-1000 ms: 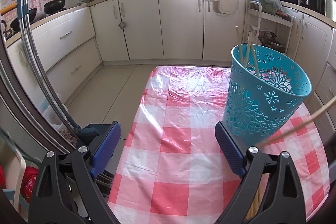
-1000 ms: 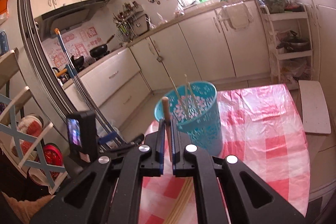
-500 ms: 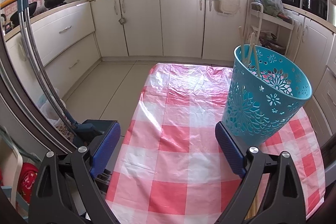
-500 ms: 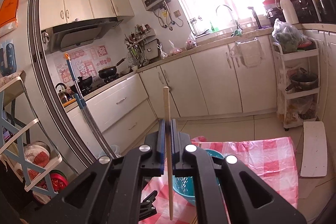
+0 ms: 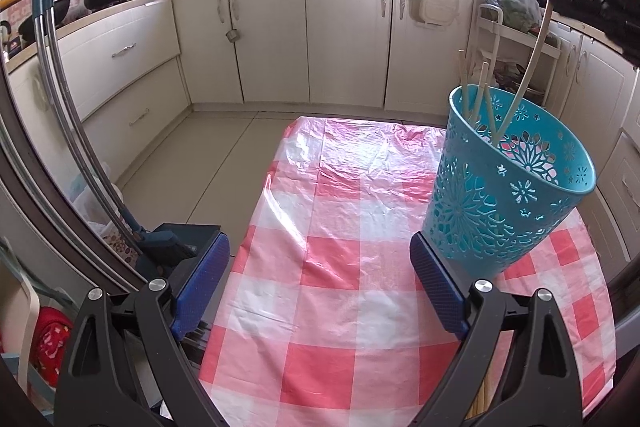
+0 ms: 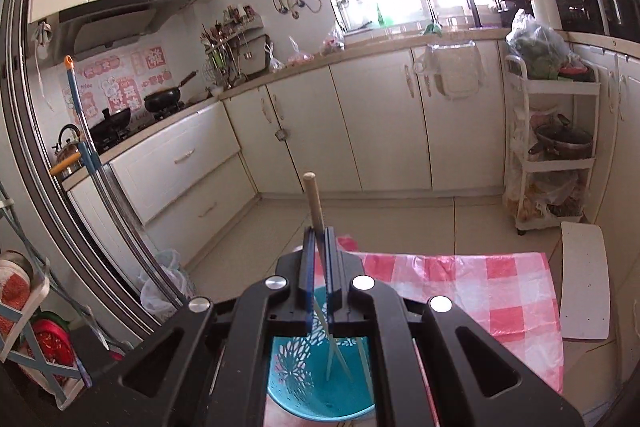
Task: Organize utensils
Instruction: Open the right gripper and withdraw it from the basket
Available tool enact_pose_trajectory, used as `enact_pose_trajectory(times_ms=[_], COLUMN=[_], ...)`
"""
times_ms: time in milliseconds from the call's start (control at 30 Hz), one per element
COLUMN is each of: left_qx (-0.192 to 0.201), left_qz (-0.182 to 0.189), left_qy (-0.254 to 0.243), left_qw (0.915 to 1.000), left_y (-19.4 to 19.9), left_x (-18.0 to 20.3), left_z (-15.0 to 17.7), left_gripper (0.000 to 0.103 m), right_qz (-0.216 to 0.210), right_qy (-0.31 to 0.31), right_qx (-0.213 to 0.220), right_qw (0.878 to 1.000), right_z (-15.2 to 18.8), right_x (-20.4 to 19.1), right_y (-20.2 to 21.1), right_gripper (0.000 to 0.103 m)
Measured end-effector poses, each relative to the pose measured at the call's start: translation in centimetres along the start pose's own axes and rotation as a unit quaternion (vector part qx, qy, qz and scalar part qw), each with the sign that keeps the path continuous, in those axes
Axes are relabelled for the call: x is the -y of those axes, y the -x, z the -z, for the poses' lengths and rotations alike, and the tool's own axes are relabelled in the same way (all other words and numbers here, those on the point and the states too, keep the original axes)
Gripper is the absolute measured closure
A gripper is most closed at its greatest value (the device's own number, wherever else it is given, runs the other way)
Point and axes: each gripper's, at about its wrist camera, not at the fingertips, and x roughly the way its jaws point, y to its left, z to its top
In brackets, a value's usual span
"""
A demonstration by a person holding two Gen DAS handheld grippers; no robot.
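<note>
Now you are mid-drop: your right tongs (image 6: 319, 259) pinch a chopstick (image 6: 314, 201) above the blue basket (image 5: 508, 195), its tip already inside the rim. Next, release so it falls among the others. Your left tongs (image 5: 320, 291) are spread and empty on the tabletop (image 5: 320, 227), basket at two o'clock.

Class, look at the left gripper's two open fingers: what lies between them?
Only bare checked tablecloth, seen in the left wrist view; the left gripper holds nothing.

Wooden chopstick (image 6: 314, 201) tilted into teal basket (image 5: 516, 187)
</note>
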Motion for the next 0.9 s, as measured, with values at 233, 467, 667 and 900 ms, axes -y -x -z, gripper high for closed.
enact_pose_trajectory(times_ms=[233,467,667,900], left_qx=[-0.003,-0.006,-0.013,-0.015], left_qz=[0.001,-0.008,-0.009,-0.006], left_qy=[0.000,0.001,0.007,0.007], left_qw=[1.0000,1.0000,0.9998,0.9999], left_y=[-0.1,-0.4,-0.7,-0.4], left_x=[0.2,0.0,-0.3,-0.4], left_z=[-0.1,0.0,0.2,0.3], left_gripper=[0.015,0.015,0.015,0.014], right_qz=[0.019,0.061,0.113,0.147], right_qy=[-0.023,-0.036,-0.092,-0.093], right_qx=[-0.049,0.027,0.044,-0.061], right_qw=[0.998,0.997,0.988,0.983], right_z=[1.4,3.9,8.4,16.0], right_x=[1.1,1.5,3.7,4.5], right_y=[-2.3,1.8,5.0,3.6], right_gripper=[0.095,0.068,0.059,0.059])
